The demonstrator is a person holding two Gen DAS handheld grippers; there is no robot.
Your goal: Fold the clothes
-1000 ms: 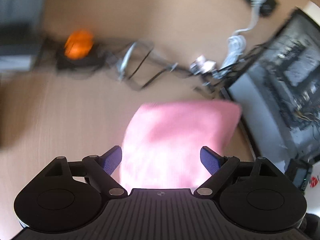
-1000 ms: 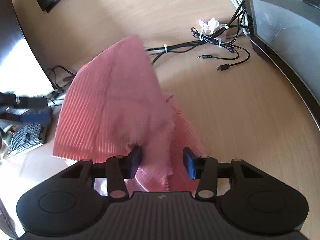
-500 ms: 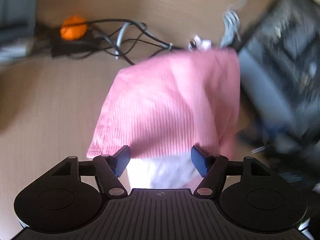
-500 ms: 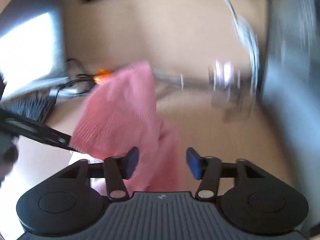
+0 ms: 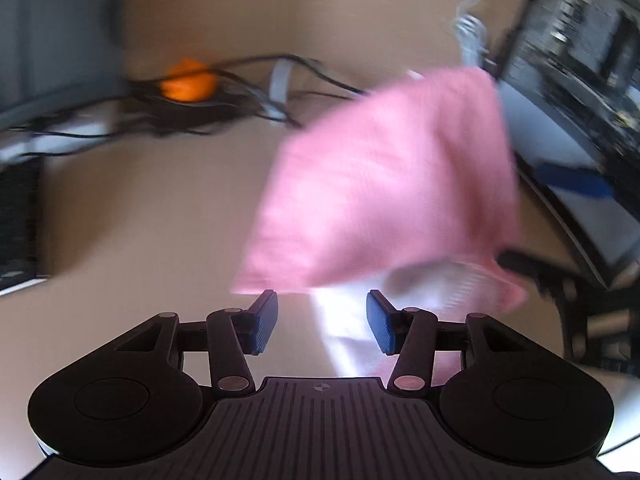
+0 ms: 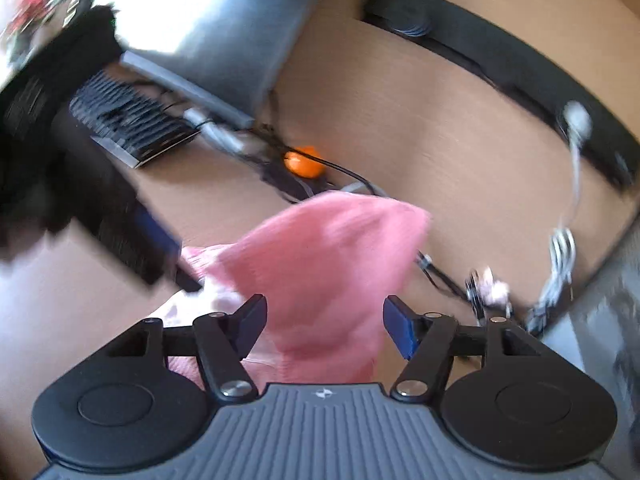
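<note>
Tongs on the left hand (image 5: 321, 322) stand spread wide in the left wrist view, blue pads (image 5: 264, 322) well apart and with nothing pinched between them; only sunlit tabletop (image 5: 140, 216) and a pale, washed-out edge of cloth show in the gap. Just beyond the pads lies the pink garment (image 5: 384, 184), a ribbed piece heaped on the tabletop, its far corner raised toward the dark equipment (image 5: 580, 72) at the right. Behind it runs a tangle of black cables (image 5: 224, 108) with an orange object (image 5: 188, 84) among them, all blurred. A white cord (image 5: 472, 28) hangs near the upper right. In the right wrist view, the right-hand tongs (image 6: 325, 326) are likewise spread wide, the pink garment (image 6: 328, 264) bulging up between the two pads and reaching under the frame; whether the cloth touches either pad cannot be told through the blur, and it is not pinched. The other tool, the left tongs (image 6: 120, 216), comes in from the left as a dark blurred shape, its tip at the garment's left edge. Farther back sit a keyboard (image 6: 128, 124), a grey box (image 6: 224, 28), the orange object (image 6: 304, 162) amid cables, and a black strip (image 6: 500, 68) along the tabletop's far side. No container is visible in either view.
</note>
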